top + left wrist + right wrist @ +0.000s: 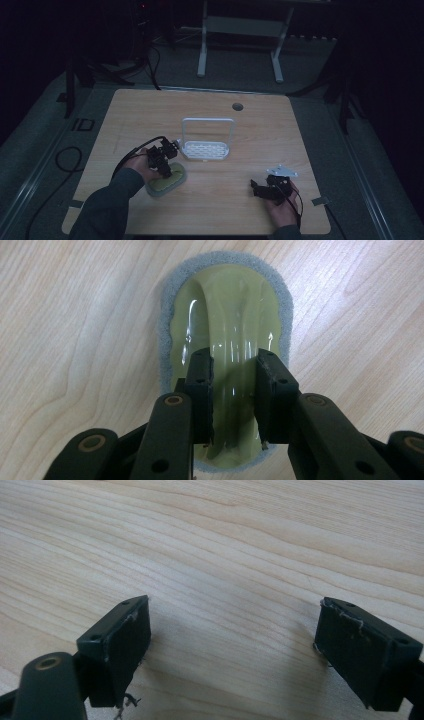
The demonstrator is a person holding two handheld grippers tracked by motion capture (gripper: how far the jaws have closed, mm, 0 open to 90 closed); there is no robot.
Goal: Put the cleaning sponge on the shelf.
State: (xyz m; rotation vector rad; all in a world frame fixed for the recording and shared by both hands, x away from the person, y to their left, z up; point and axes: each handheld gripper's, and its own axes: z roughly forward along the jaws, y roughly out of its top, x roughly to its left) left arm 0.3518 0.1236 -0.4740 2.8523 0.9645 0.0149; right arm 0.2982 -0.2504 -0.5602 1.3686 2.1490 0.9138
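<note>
Gripping the clear raised handle of a green scrubbing pad (227,315), the left gripper (234,390) had its jaws clamped on both sides of it; the near end of the pad was hidden under them. The right gripper (230,640) was wide apart over bare table (225,545). Beyond the left gripper stood a white rack (206,149); its contents were too dim to make out.

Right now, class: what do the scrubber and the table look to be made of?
Scrubber: glossy yellow-green handle, probably moulded plastic, judging by its highlights; fuzzy grey rim looks like abrasive fibre pad. Table: pale wood grain, matte; solid wood or laminate cannot be told.
</note>
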